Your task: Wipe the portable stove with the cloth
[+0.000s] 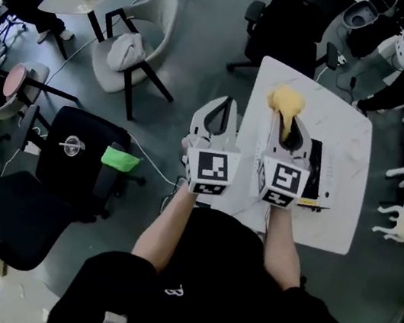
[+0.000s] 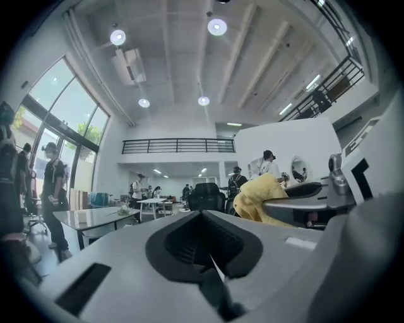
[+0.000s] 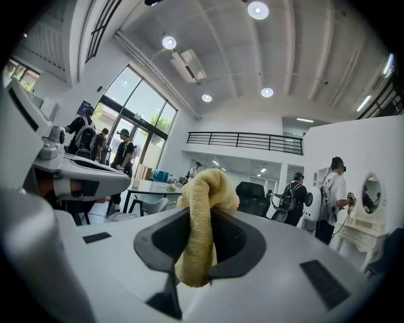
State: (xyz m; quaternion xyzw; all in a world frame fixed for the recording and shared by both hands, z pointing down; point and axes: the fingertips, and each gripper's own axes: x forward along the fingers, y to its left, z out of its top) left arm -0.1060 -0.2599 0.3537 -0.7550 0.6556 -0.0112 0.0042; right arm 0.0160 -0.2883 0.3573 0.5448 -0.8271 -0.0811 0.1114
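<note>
Left gripper (image 1: 224,104), near, at the left edge of the white table (image 1: 354,130), jaws pressed together on nothing; right gripper (image 1: 290,131) beside it, pinching the yellow cloth (image 1: 286,103), bunched above the table; dark portable stove (image 1: 319,177) just right, partly hidden.

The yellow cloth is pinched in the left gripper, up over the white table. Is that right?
Not quite. The right gripper pinches the yellow cloth, as the right gripper view shows. The left gripper has its jaws together with nothing between them. The cloth is indeed up over the white table.
</note>
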